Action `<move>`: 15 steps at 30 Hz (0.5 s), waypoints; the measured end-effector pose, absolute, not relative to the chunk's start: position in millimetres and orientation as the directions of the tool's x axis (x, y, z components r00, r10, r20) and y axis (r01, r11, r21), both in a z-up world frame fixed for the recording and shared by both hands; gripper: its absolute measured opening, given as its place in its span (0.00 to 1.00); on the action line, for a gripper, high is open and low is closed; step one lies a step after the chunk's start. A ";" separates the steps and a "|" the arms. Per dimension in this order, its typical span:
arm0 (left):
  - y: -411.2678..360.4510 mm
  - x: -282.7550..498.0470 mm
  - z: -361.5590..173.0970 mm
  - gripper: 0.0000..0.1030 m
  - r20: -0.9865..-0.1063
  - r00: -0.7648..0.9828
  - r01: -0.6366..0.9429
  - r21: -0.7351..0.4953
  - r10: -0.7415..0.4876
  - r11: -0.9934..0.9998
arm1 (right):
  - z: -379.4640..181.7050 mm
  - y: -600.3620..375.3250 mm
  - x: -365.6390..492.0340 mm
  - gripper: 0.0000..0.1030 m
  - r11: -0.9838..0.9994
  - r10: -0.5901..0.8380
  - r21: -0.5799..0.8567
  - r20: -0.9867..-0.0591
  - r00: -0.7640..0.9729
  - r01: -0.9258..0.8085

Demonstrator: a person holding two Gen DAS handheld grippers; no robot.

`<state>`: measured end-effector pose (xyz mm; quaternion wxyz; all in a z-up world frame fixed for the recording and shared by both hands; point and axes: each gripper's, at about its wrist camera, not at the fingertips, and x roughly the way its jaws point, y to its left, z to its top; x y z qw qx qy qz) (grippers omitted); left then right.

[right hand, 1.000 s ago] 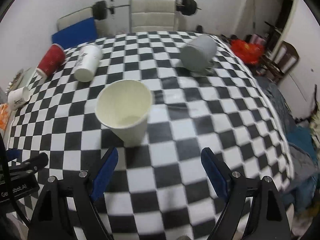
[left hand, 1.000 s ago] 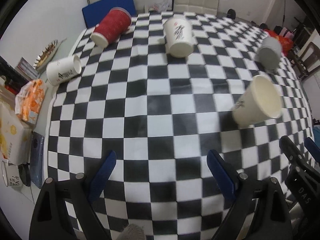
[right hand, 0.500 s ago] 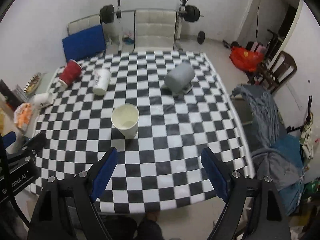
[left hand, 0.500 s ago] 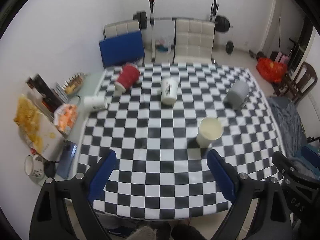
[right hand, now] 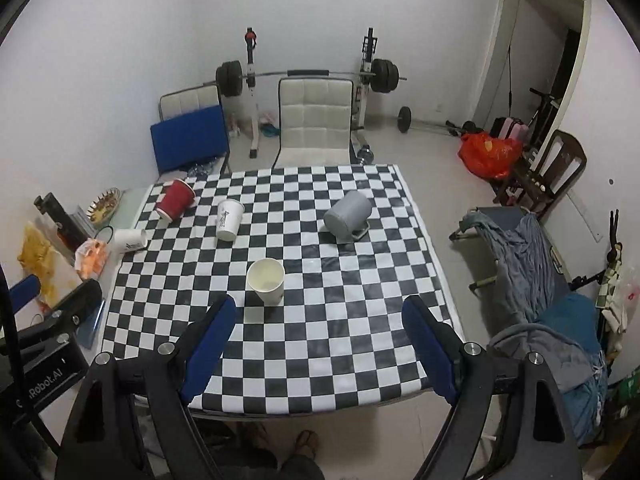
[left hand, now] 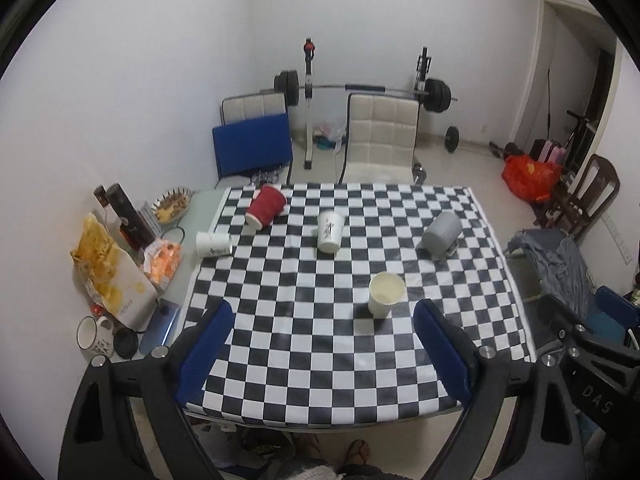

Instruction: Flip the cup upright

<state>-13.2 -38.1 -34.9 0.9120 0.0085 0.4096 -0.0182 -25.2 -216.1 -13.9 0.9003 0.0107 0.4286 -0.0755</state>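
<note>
A cream paper cup (left hand: pixel 385 293) (right hand: pixel 266 280) stands upright on the checkered tablecloth (left hand: pixel 304 332) (right hand: pixel 360 320). A red cup (left hand: pixel 265 205) (right hand: pixel 175 200), a white printed cup (left hand: pixel 330 231) (right hand: pixel 229 219), a small white cup (left hand: pixel 214 244) (right hand: pixel 129 239) and a grey mug (left hand: pixel 441 234) (right hand: pixel 347 216) lie on their sides farther back. My left gripper (left hand: pixel 320 344) and right gripper (right hand: pixel 316 344) are both open and empty, held high above the near table edge, far from every cup.
Snack bags (left hand: pixel 108 276), a phone (left hand: pixel 160 330) and a white mug (left hand: pixel 92 332) crowd the table's left strip. Chairs (left hand: pixel 380 136) and a barbell rack stand behind the table. A cot with clothes (right hand: pixel 532 280) stands at the right.
Both grippers have pulled back and risen far above the table; the cups look much smaller now. The cream cup stays upright where it stood.
</note>
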 end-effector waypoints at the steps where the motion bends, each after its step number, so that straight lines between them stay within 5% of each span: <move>1: -38.2 -16.0 -31.3 0.90 -0.741 0.670 0.040 -0.002 -0.028 0.999 | -8.9 -216.1 -28.6 0.84 0.988 -0.127 -0.044 -0.767 0.628 0.145; 15: -28.9 -37.2 -8.5 0.90 -0.708 0.706 0.032 0.001 -0.022 0.999 | 24.7 -201.1 -55.6 0.87 0.994 -0.080 -0.011 -0.741 0.666 0.107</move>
